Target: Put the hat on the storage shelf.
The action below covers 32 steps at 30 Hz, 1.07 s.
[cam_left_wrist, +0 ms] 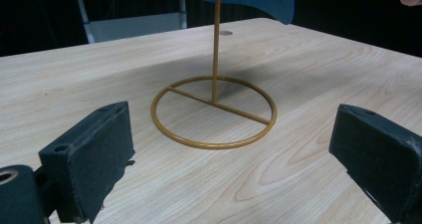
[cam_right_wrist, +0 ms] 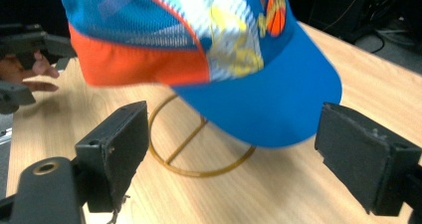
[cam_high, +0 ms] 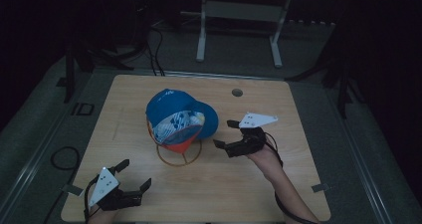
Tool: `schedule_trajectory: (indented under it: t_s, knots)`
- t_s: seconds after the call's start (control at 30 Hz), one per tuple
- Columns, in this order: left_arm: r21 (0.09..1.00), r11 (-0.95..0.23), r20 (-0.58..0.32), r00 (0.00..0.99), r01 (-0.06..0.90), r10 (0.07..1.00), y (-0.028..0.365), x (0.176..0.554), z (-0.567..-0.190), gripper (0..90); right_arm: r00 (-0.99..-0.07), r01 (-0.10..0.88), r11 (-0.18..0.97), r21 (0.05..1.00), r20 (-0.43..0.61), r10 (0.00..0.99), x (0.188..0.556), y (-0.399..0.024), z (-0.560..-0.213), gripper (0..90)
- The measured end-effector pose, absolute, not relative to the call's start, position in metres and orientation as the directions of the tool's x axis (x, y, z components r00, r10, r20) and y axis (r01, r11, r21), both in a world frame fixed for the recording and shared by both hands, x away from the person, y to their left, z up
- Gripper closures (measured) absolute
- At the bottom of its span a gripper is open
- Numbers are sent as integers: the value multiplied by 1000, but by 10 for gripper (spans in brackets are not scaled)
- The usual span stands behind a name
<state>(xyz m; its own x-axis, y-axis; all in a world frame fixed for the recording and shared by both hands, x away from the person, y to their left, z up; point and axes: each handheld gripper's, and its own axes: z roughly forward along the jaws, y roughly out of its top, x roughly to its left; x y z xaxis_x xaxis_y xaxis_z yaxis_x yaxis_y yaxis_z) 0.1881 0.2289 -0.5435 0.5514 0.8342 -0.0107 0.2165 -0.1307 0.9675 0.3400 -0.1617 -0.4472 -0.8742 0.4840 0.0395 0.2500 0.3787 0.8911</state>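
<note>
A blue, white and orange cap sits on a thin gold wire stand near the middle of the wooden table. My right gripper stands open just right of the cap's blue brim. In the right gripper view the cap hangs close ahead, its brim between and a little beyond the open gripper. My left gripper rests open near the table's front left corner. It faces the stand's ring base with nothing between its jaws.
A round cable hole lies at the table's far edge. A white frame stands on the floor behind the table. Cables run on the floor at the left. Tape marks sit at the front corners.
</note>
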Motion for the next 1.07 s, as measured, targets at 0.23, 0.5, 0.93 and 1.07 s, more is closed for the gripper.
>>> schedule_trajectory:
  t_s: [0.23,0.5,0.93,1.07]
  knots:
    - [967,-129,-15,553,221,833,229,188,-545,39,-875,255,398,881,36,482,334,-171,-468,136]
    - [965,-133,-15,555,224,832,228,189,-547,39,-879,248,383,890,41,474,325,-180,-495,139]
    - [961,-139,-19,558,239,830,226,190,-551,39,-887,287,418,862,75,455,318,-193,-529,139]
    - [959,-146,-16,560,244,828,226,191,-552,39,-888,291,435,852,70,455,319,-194,-537,139]
